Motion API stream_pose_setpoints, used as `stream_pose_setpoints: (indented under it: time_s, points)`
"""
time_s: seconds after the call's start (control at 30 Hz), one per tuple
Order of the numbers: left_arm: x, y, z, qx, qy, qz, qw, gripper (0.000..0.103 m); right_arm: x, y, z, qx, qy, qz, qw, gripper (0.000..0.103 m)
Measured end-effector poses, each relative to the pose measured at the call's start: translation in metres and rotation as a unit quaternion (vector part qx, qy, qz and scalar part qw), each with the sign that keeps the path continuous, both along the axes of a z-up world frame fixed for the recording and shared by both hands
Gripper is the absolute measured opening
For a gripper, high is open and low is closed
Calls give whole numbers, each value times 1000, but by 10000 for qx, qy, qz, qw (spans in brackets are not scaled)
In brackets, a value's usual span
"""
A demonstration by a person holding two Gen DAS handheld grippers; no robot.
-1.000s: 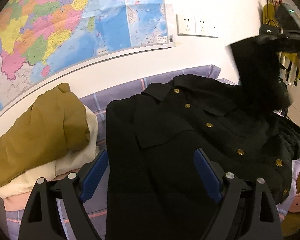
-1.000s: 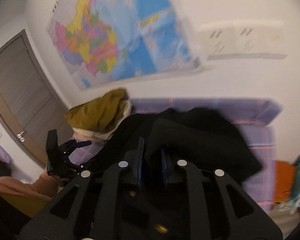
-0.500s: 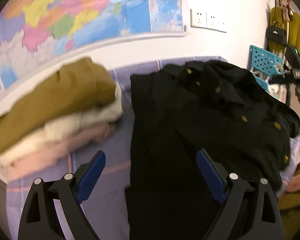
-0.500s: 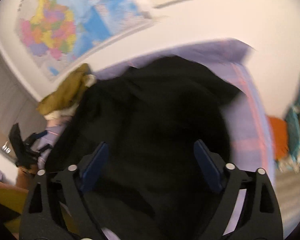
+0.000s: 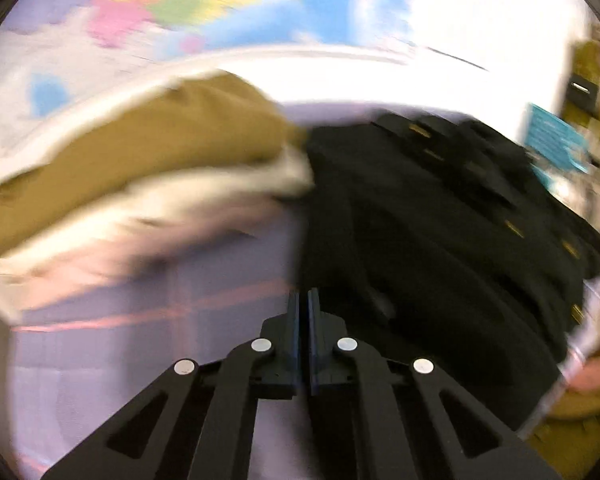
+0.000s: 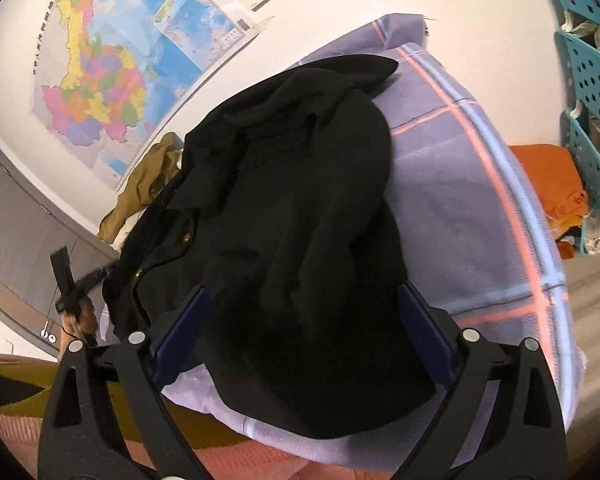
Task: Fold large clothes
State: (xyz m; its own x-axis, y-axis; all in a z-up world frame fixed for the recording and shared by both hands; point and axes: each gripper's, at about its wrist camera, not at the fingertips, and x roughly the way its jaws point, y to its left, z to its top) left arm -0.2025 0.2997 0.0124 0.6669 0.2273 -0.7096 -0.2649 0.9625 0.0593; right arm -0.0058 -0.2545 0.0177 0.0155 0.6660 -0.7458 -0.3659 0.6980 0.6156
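Note:
A black coat (image 5: 440,220) with gold buttons lies spread on the purple checked bed sheet (image 6: 460,184). In the right wrist view the black coat (image 6: 292,184) has a sleeve folded over its body. My left gripper (image 5: 303,304) is shut, its tips right at the coat's left edge; blur hides whether any cloth is pinched. My right gripper (image 6: 302,290) hangs just over the coat's near end. Its jaws are opening wide, the fabric lies below and between them, and the pads do not press on it.
A pile of folded clothes (image 5: 140,148), mustard over cream and pink, sits left of the coat. A map (image 6: 112,80) covers the wall behind. Blue perforated crates (image 6: 588,64) and an orange cloth (image 6: 540,176) lie off the bed's right side.
The left jaws went from wide open to shut while sliding toward the coat's left edge. The right jaws let go of the black fabric, opened wide and sank closer over the coat.

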Motion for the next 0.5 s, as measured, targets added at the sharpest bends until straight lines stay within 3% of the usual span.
stream_pose_setpoints:
  time_s: [0.1, 0.13, 0.17, 0.2, 0.23, 0.27, 0.33, 0.4, 0.5]
  points:
    - [0, 22, 21, 882, 56, 1064, 9904, 5, -1, 2, 1, 88, -36, 43, 9999, 93]
    - [-1, 23, 24, 1086, 147, 1305, 9854, 17, -1, 0, 1, 111, -42, 32, 9999, 93]
    - [-3, 19, 26, 1137, 156, 1290, 9850, 34, -1, -2, 1, 127, -53, -9, 9999, 93]
    - [-7, 12, 26, 971, 78, 1024, 9900, 46, -1, -4, 1, 108, -60, -61, 9999, 93]
    - [-10, 3, 26, 689, -14, 672, 9954, 70, -1, -6, 0, 102, -57, -121, 9999, 93]
    - [-15, -10, 24, 236, -87, 140, 9996, 78, -1, -9, -1, 121, -50, -143, 9998, 93]
    - [-21, -39, 12, -156, -97, -641, 9978, 79, -3, -11, -2, 128, -56, -157, 9998, 93]
    - [-21, -58, -3, -15, 133, -774, 9969, 85, -5, -9, -2, 123, -113, -114, 9998, 93]
    - [-12, -67, -32, -219, 511, -822, 9951, 83, -6, -9, -3, 160, -129, -81, 9998, 93]
